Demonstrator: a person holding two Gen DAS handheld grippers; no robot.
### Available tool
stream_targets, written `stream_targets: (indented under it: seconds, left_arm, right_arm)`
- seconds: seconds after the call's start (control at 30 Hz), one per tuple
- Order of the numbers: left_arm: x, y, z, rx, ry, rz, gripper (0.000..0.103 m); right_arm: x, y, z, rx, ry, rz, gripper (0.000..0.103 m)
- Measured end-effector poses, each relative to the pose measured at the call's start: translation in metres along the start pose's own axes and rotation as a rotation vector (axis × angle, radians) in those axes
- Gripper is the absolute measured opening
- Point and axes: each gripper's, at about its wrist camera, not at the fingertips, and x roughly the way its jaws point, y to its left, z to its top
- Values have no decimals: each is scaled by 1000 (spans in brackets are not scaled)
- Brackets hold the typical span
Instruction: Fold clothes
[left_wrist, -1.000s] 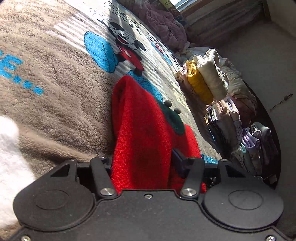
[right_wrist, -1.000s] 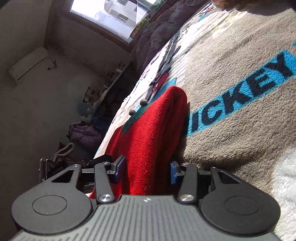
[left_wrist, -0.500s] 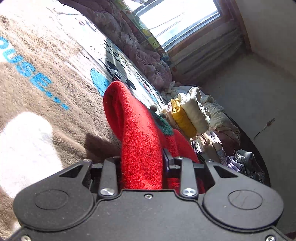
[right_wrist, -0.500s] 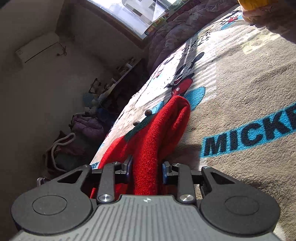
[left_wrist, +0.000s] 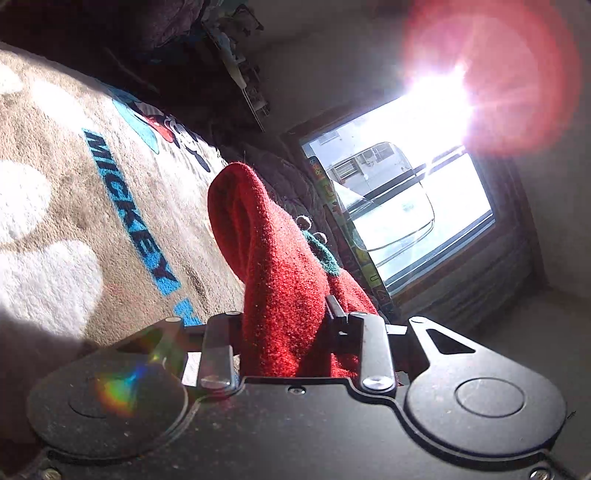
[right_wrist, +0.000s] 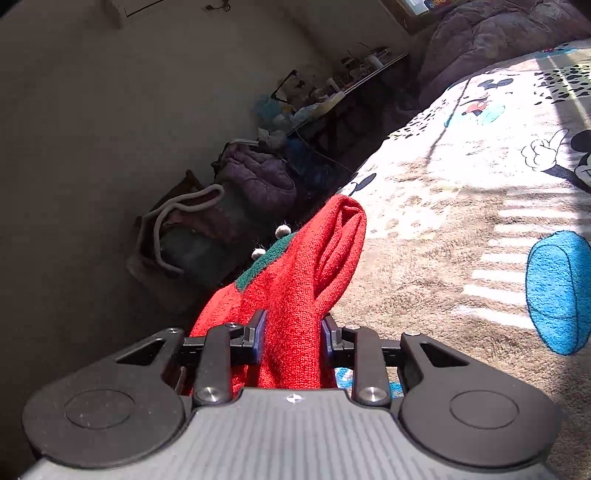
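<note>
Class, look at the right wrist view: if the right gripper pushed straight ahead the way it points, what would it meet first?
The right gripper is already clamped on the red sweater, so that comes first. Beyond the sweater, probably the edge of the blanket; depth is unclear.

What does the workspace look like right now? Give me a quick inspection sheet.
Surface: brown fleece Mickey Mouse blanket spread over the bed, partly sunlit.
Job's things: red knit sweater with green trim and small grey pom-poms, bunched and lifted off the blanket.
Clutter: purple quilt heaped at the bed's far end.
Grippers: left tongs shut on the sweater; right tongs shut on it too.
Cables: nothing seen.
Surroundings: bright window with strong glare; bag with rope handles and a purple padded jacket on the floor; cluttered shelf against the wall.
</note>
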Motion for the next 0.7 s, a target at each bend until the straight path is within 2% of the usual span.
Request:
stream_targets:
  seconds: [0.1, 0.2, 0.27, 0.3, 0.33, 0.37, 0.4, 0.47, 0.53, 0.6, 0.7]
  left_arm:
    - [-16, 15, 20, -54, -104, 32, 29]
    - [-35, 20, 36, -64, -227, 60, 29]
    - [-43, 15, 40, -9, -320, 114, 30]
    - [-38, 20, 40, -13, -305, 167, 37]
    - [-29, 29, 40, -37, -255, 231, 43]
    - [-20, 42, 37, -89, -194, 291, 51]
    - [-11, 58, 33, -158, -127, 350, 36]
    - [-9, 57, 29, -136, -133, 376, 35]
    - [-10, 52, 25, -92, -163, 384, 40]
    - [-9, 53, 21, -88, -177, 390, 40]
    - [-9, 53, 18, -114, -196, 386, 40]
  right_arm:
    - [48, 23, 20, -53, 80, 60, 30]
    - [90, 51, 36, -102, 136, 133, 30]
    - [113, 68, 45, -120, 151, 184, 30]
    - [124, 76, 48, -139, 144, 176, 30]
    - [136, 83, 49, -172, 128, 115, 40]
    - [149, 88, 47, -214, 124, -2, 50]
    - [163, 92, 43, -256, 126, -137, 56]
    - [179, 93, 30, -319, 150, -242, 54]
    - [179, 99, 12, -429, 144, -265, 51]
    - [168, 106, -5, -530, 118, -249, 47]
    - [156, 105, -20, -578, 137, -213, 45]
